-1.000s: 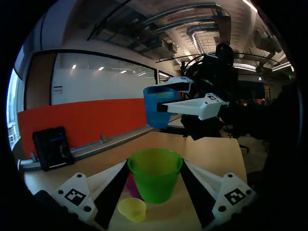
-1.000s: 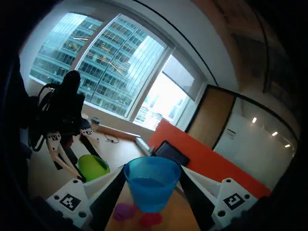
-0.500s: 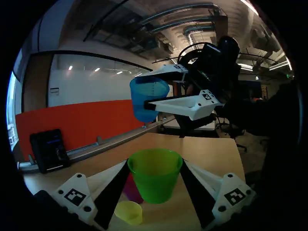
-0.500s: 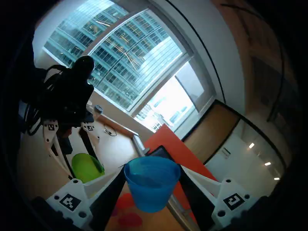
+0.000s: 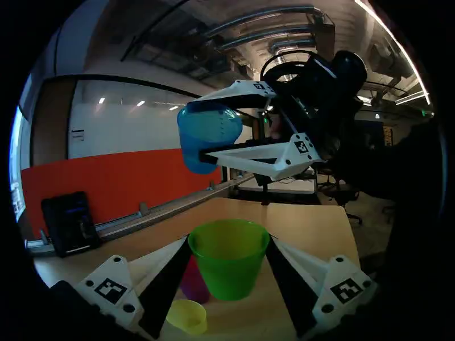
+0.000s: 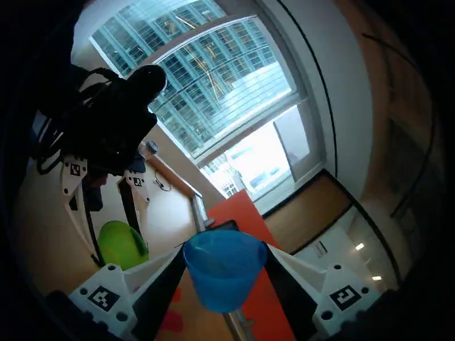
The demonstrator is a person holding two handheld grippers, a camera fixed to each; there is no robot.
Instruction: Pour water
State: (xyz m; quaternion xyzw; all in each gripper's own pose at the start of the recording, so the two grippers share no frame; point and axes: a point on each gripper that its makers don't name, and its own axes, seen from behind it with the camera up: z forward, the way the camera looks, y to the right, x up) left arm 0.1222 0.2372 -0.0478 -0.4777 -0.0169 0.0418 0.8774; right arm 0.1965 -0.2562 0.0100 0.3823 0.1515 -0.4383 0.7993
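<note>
blue cup (image 5: 206,136) tilted, water unclear | right tongs (image 6: 224,254) clamp it | left tongs (image 5: 228,245) clamp green cup (image 5: 228,264)

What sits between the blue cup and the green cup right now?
Nothing: in the left gripper view the blue cup hangs tilted above the green cup, with only open air between them.

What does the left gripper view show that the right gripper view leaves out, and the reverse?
Left gripper view: ceiling pipes, a small yellow cup on the table, and a side look at the blue cup, tipped and higher than the green cup. Right gripper view: a tall window with glass towers outside. Shared: the left gripper shut on the green cup, the right gripper shut on the blue cup, and the orange wall.
</note>
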